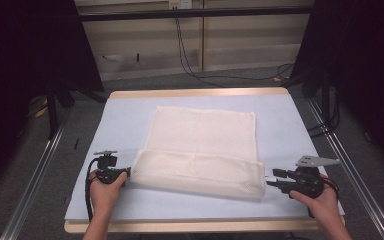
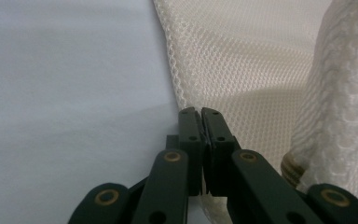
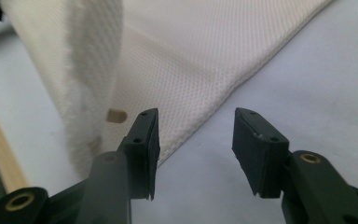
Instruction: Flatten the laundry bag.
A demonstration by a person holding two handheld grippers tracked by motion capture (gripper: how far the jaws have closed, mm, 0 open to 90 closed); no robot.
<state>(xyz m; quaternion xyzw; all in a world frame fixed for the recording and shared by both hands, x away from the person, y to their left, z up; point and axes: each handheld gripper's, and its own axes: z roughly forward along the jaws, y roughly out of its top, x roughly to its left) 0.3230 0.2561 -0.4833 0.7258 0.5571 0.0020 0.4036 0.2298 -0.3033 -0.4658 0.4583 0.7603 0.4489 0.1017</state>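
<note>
Cream mesh cloth flat on table, near edge folded over. Left gripper fingers pinched on cloth's left corner. Right gripper fingers spread, nothing between, just beside right corner.

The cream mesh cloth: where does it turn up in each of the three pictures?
High view: the cream mesh cloth lies mid-table, its near part folded over.
Left gripper view: it fills the upper right, its edge pinched in the left gripper.
Right gripper view: it spreads across the upper left, beyond the open right gripper.
Shared landmark: the pale blue table cover.
</note>
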